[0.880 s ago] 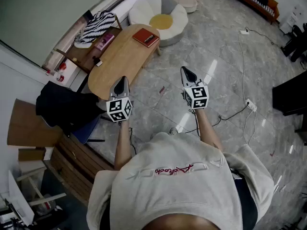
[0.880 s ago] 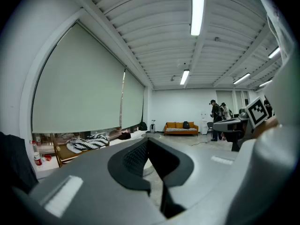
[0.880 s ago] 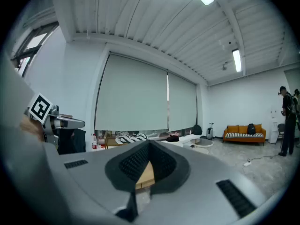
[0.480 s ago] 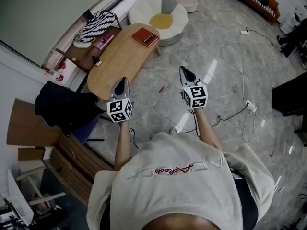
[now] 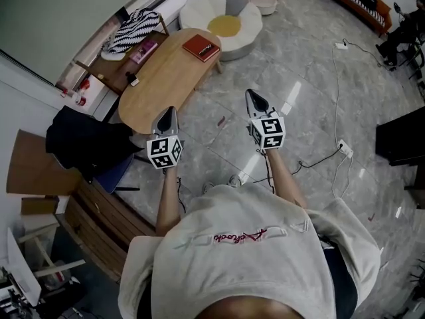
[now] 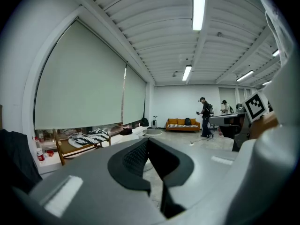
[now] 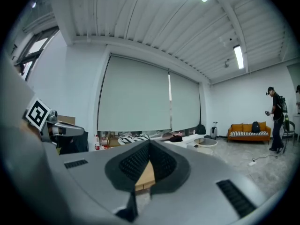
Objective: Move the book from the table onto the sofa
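Your left gripper [image 5: 167, 111] and right gripper [image 5: 254, 98] sit mid-frame, jaws together and empty. The red book [image 5: 201, 48] lies on the wooden table [image 5: 159, 78], upper centre-left.

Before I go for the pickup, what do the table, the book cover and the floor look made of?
Table: light wood or veneer, matte, by its even tan tone; grain too small to tell.
Book: red cover, probably card or cloth, dull, no glare.
Floor: polished stone or marble-look tile, with grey veining and bright light reflections.
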A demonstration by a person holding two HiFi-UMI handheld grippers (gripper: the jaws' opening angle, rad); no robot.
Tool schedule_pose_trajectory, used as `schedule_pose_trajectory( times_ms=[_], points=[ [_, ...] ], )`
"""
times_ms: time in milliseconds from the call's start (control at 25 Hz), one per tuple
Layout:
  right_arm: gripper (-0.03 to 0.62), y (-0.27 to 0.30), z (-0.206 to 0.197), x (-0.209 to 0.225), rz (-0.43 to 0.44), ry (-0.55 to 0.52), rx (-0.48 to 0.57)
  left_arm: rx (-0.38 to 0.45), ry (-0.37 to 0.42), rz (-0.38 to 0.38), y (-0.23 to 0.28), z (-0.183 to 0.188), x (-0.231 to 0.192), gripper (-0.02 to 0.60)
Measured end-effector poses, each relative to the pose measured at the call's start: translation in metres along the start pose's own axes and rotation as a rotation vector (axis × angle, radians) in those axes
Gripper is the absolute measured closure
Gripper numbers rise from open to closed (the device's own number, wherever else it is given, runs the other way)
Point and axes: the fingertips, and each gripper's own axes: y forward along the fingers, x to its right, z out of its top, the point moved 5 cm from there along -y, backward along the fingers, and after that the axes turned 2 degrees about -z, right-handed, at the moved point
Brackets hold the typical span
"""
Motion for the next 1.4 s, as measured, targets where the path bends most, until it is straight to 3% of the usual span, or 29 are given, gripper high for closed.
schedule_pose_trajectory(
  times_ms=[560,920,1400],
  points=[
    [0.585,0.003,-0.014,0.028,0.061,-0.020,-0.031,0.014,0.037,0.026,0.016,0.014,0.031,0.572],
    [0.585,0.003,-0.020,0.038,0.098,-0.020,-0.037,0.009,0.020,0.042,0.023,0.007,0.045,0.572],
    [0.585,0.031,-0.024,0.044,0.103,-0.022,-0.044,0.008,0.001,0.049,0.044,0.001,0.029,0.572]
  ],
)
